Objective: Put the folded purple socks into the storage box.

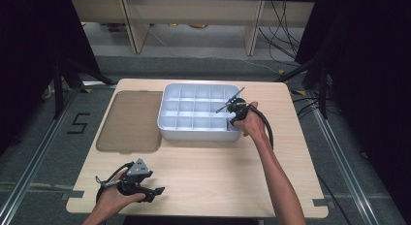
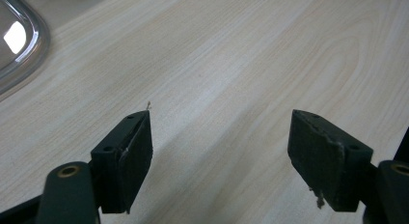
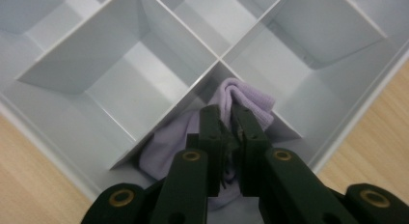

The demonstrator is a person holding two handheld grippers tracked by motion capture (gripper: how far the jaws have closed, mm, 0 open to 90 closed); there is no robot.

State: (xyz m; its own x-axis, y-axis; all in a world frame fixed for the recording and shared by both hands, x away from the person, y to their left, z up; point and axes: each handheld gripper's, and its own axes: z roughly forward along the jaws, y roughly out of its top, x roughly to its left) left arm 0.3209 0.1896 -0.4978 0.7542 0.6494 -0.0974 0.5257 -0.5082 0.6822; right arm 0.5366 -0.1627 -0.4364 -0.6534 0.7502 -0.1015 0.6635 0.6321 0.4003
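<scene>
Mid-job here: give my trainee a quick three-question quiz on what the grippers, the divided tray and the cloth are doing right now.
1. True or false: the left gripper holds something.
2. What does the right gripper pinch?
3. The cloth sits in which part of the tray: A a middle cell, B a corner cell?

Key:
1. False; open over bare table.
2. The lilac cloth.
3. B.
</scene>
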